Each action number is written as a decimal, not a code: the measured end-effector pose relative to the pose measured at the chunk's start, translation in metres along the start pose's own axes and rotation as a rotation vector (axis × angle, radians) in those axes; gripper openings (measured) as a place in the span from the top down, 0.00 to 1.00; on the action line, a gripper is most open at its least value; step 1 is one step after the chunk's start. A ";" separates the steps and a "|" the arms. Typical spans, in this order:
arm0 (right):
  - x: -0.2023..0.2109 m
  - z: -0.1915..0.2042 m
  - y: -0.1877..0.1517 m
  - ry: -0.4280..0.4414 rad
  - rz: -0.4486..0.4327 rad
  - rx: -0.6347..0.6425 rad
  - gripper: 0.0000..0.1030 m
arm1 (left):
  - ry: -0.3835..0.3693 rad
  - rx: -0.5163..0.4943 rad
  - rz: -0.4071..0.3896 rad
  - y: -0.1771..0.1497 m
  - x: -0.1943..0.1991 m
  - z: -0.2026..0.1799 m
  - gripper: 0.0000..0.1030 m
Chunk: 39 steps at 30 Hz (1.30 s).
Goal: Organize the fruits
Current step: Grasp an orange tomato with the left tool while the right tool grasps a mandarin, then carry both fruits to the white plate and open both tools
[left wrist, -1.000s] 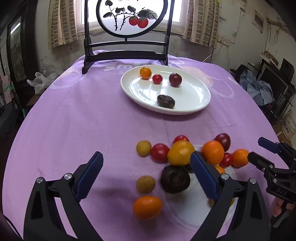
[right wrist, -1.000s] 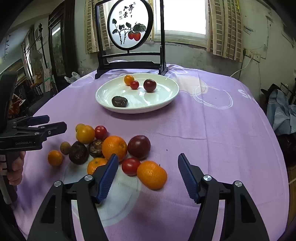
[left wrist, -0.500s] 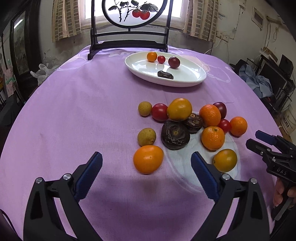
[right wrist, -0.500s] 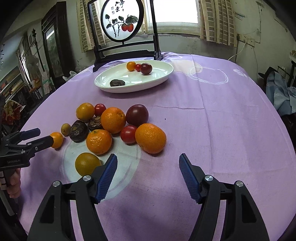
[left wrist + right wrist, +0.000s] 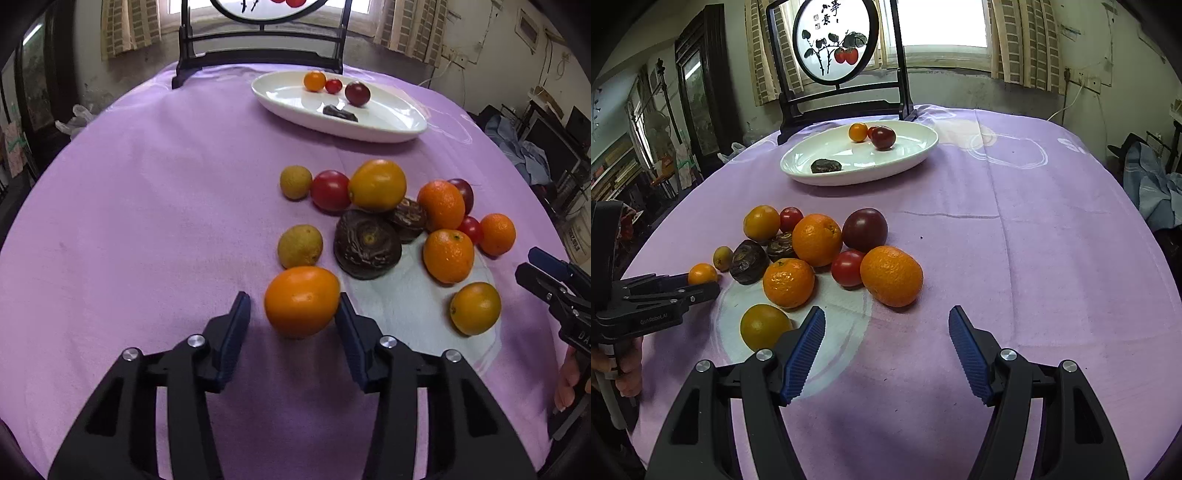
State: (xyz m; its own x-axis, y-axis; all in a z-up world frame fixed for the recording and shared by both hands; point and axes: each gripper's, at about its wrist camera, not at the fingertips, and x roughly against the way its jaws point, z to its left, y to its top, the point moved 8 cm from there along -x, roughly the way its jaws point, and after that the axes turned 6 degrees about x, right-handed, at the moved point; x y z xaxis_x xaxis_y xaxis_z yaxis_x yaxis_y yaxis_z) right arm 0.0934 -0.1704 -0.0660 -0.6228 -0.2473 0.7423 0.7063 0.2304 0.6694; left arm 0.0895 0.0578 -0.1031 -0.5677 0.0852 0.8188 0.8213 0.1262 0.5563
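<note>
Beneath both grippers a purple-clothed table point(image 5: 1034, 229) is spread. Far ahead of them a white plate point(image 5: 916, 147) is seen, already loaded with four small fruits. Between plate and grippers the fruit pile point(image 5: 816, 240) is clustered. The left gripper point(image 5: 291, 314) is narrowed around an orange point(image 5: 302, 301), its right pad touching, its left pad just apart. The right gripper point(image 5: 886, 336) is held wide and empty, just short of a mandarin point(image 5: 891, 276). If closure is uneven, the round orange could be squeezed forward and rolled into a yellow fruit point(image 5: 300, 246) just beyond.
</note>
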 end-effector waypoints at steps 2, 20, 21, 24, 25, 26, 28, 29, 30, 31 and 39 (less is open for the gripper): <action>-0.003 -0.001 0.000 -0.013 0.010 0.004 0.32 | -0.021 0.004 0.002 0.000 0.000 0.000 0.65; -0.048 0.004 0.021 -0.084 0.127 0.136 0.59 | -0.029 0.006 0.006 -0.002 0.001 -0.002 0.64; -0.047 0.004 0.021 -0.089 0.125 0.132 0.60 | -0.028 0.006 0.005 -0.002 0.001 -0.002 0.64; -0.042 0.003 0.019 -0.089 0.116 0.122 0.60 | -0.021 -0.003 0.006 -0.002 -0.001 -0.003 0.64; -0.039 0.002 0.020 -0.088 0.109 0.115 0.60 | -0.017 -0.007 0.006 -0.002 -0.001 -0.003 0.65; -0.035 0.001 0.021 -0.090 0.098 0.112 0.60 | -0.015 -0.008 0.006 -0.002 -0.001 -0.004 0.65; -0.025 0.000 0.024 -0.099 0.067 0.105 0.60 | -0.020 -0.012 0.012 -0.002 0.000 -0.005 0.65; -0.020 -0.001 0.025 -0.099 0.050 0.099 0.60 | -0.031 -0.015 0.013 -0.001 0.003 -0.007 0.65; -0.013 -0.001 0.028 -0.095 0.030 0.095 0.60 | -0.038 -0.021 0.005 0.001 0.007 -0.009 0.65; -0.008 0.000 0.032 -0.093 0.013 0.093 0.60 | -0.038 -0.035 -0.016 0.004 0.013 -0.012 0.65; 0.028 0.007 0.080 -0.085 -0.157 0.101 0.60 | -0.052 -0.111 -0.137 0.064 0.047 -0.034 0.65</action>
State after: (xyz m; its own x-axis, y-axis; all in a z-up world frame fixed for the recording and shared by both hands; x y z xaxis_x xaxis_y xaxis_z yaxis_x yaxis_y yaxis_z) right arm 0.1300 -0.1528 0.0088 -0.7517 -0.2083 0.6258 0.5637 0.2898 0.7735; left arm 0.1173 0.0357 -0.0244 -0.6747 0.1264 0.7272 0.7353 0.0307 0.6770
